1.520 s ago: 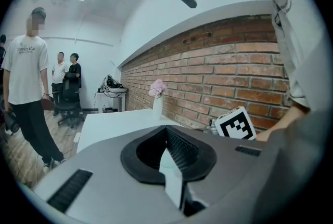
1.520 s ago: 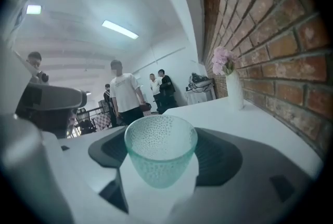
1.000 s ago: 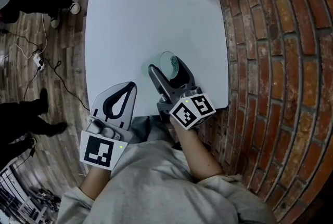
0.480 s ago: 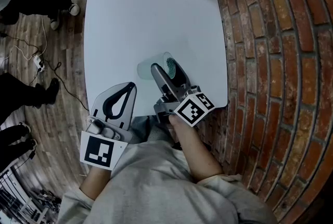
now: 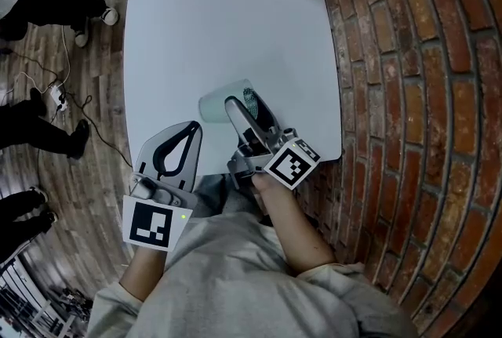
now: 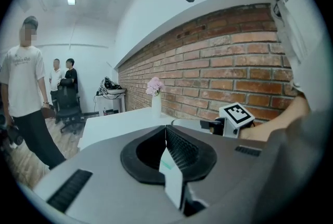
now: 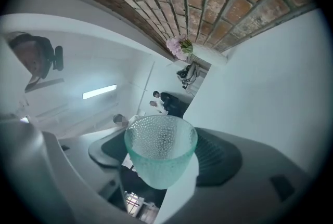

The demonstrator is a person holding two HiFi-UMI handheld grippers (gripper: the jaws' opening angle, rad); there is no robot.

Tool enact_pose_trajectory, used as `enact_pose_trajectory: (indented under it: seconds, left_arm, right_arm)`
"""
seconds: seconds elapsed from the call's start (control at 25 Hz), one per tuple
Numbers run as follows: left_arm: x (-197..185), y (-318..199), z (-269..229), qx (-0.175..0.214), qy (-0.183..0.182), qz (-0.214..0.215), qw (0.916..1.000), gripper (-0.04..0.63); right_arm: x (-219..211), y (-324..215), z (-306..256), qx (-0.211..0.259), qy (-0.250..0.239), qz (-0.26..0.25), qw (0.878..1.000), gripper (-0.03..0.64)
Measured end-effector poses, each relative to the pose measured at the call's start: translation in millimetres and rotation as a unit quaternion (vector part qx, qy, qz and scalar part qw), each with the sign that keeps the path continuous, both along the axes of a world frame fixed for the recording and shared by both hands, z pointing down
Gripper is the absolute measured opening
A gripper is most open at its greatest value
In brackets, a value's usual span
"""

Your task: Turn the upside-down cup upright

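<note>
The pale green, dimpled glass cup (image 7: 160, 153) lies tipped on its side just above the white bench (image 5: 220, 15), pinched between the fingers (image 7: 218, 158) of the right gripper (image 5: 245, 107). The left gripper (image 6: 167, 132) has its fingers pressed together, empty.

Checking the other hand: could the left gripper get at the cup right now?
Probably not: the right gripper is clamped round the cup, covering its sides, and the left gripper is shut.
</note>
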State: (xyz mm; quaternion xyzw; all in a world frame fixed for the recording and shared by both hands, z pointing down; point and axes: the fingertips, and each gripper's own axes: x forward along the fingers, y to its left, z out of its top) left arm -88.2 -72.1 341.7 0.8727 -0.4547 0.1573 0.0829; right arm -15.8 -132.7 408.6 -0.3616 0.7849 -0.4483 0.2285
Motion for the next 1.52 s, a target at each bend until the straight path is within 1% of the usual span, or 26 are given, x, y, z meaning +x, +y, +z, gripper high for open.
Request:
enact_pose_trajectory:
  seconds: [0.12,0.2,0.24,0.28,0.32,0.44,0.52,0.72,0.96,1.16,1.32,1.4,1.44,1.48,1.52]
  left_arm:
    - [-1,-3,11,0.0,-0.054,0.013,0.9984,0.012]
    - [1,-6,18,0.002,-0.077,0.029,0.9966,0.016]
    - [3,-7,22,0.001,-0.084,0.039,0.9957,0.047]
    - [5,-8,26,-0.001,-0.089,0.051,0.9947,0.134]
    - [7,-8,30,-0.004,-0.093,0.065,0.9936,0.202]
    - [13,-6,44,-0.01,-0.105,0.104,0.989,0.272]
    - [15,-5,54,-0.017,-0.113,0.121,0.9861,0.327]
    - [16,-12,71,-0.026,-0.123,0.131,0.9833,0.378]
    - [19,-15,89,-0.043,-0.134,0.144,0.9794,0.389]
    - [26,-16,88,-0.041,-0.134,0.157,0.9776,0.389]
    - [32,-14,92,-0.048,-0.142,0.183,0.9715,0.387]
    - [32,-14,92,-0.046,-0.146,0.189,0.9701,0.384]
    - [32,-15,92,-0.043,-0.148,0.189,0.9698,0.373]
    - [32,-15,92,-0.04,-0.151,0.191,0.9692,0.327]
    - [32,-15,93,-0.04,-0.154,0.193,0.9682,0.32]
  right_arm:
    - [-1,2,-1,0.0,-0.007,-0.003,1.0,0.377]
    - [-1,3,-1,-0.001,-0.01,-0.005,1.0,0.377]
    - [-2,4,-1,-0.001,-0.011,-0.005,1.0,0.377]
    - [-2,4,-2,-0.002,-0.012,-0.006,1.0,0.377]
    - [-2,4,-2,-0.002,-0.013,-0.007,1.0,0.377]
    - [-4,5,-3,-0.002,-0.018,-0.009,1.0,0.377]
    - [-4,6,-4,-0.003,-0.02,-0.011,1.0,0.377]
    - [-5,8,-4,-0.003,-0.023,-0.013,1.0,0.377]
    - [-6,10,-4,-0.006,-0.025,-0.017,1.0,0.377]
    - [-7,11,-4,-0.009,-0.025,-0.021,0.999,0.377]
    - [-8,12,-2,-0.011,-0.024,-0.023,0.999,0.377]
    - [-8,12,-2,-0.013,-0.025,-0.023,0.999,0.377]
    - [-8,12,-2,-0.013,-0.025,-0.023,0.999,0.377]
    - [-8,12,-2,-0.013,-0.025,-0.024,0.999,0.377]
    - [-8,12,-1,-0.014,-0.024,-0.024,0.999,0.377]
